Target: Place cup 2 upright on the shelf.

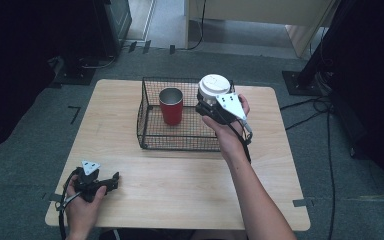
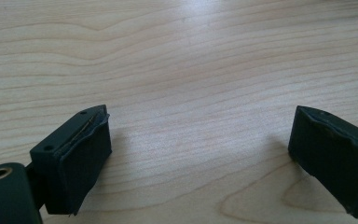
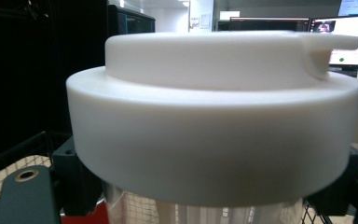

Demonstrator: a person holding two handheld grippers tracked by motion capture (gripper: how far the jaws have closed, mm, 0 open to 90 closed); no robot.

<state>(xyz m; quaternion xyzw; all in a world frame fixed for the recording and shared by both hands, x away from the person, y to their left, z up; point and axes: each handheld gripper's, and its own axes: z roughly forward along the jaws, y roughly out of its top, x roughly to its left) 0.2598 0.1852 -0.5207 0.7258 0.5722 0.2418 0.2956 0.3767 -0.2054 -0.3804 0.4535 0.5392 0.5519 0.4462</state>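
- The desk [image 1: 180, 175] carries a wire basket [image 1: 150, 132] at its far middle, and I work over that.
- In the basket a red cup [image 1: 171, 106] stands upright toward the left side, open end up.
- My right tongs [image 1: 207, 105] hold a clear cup with a white lid [image 1: 214, 85]. It hangs upright over the basket's right part, above the rim and apart from the red cup.
- In the right gripper view the lid [image 3: 214, 126] sits just above the jaws, which clamp the clear wall right under it, one on each side, with mesh showing below.
- I judge the step in hand as setting this cup down in the basket beside the red one.
- To do it well I would keep the cup plumb, bring it over the bare mesh to the right of the red cup, and lower it straight.
- I would let go only once the base sits flat, since the hold is high and the cup could tip or knock its neighbour.
- The right forearm reaches in from the lower right, wrist bent so the tongs point level toward the far side.
- My left tongs [image 1: 114, 181] rest on the desk's near left corner in the hand, jaws wide apart with nothing between them, bare wood [image 2: 191, 70] ahead.
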